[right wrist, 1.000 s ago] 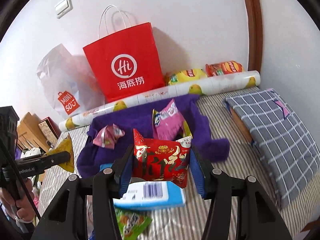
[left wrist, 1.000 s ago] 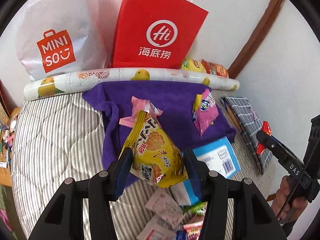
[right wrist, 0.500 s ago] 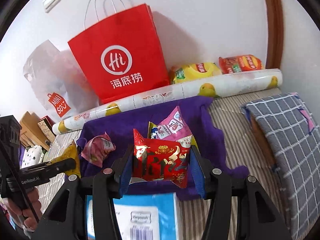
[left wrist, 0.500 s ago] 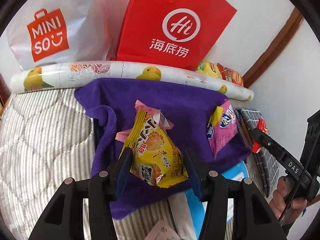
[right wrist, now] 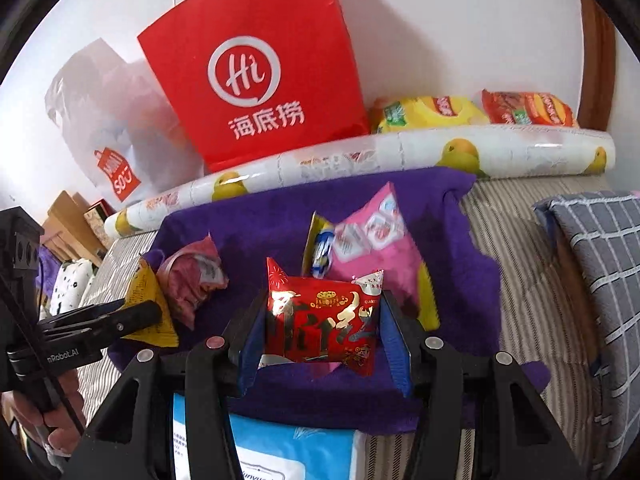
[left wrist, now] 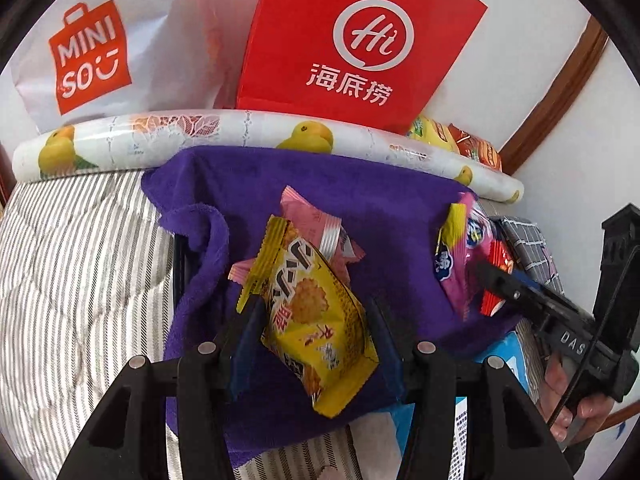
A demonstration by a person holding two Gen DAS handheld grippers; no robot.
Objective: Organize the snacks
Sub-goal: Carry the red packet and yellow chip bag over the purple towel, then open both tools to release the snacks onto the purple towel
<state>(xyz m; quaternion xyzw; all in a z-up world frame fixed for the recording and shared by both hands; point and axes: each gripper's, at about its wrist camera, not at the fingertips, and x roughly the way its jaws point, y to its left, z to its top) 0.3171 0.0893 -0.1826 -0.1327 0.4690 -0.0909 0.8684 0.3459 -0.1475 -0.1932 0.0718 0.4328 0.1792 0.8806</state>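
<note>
Left wrist view is showing the yellow biscuit packet (left wrist: 316, 320) sitting clamped across its puffed middle between the left gripper (left wrist: 316, 332) fingers, hanging over the purple towel (left wrist: 360, 200) on the bed (left wrist: 80, 260). It is looking light, crinkly and slippery (contents likely brittle), so gripping the body gently seems wiser than a seam. Right gripper (right wrist: 322, 336) fingers are squeezing the red snack packet (right wrist: 320, 324) likewise, beside the pink packet (right wrist: 376, 236).
</note>
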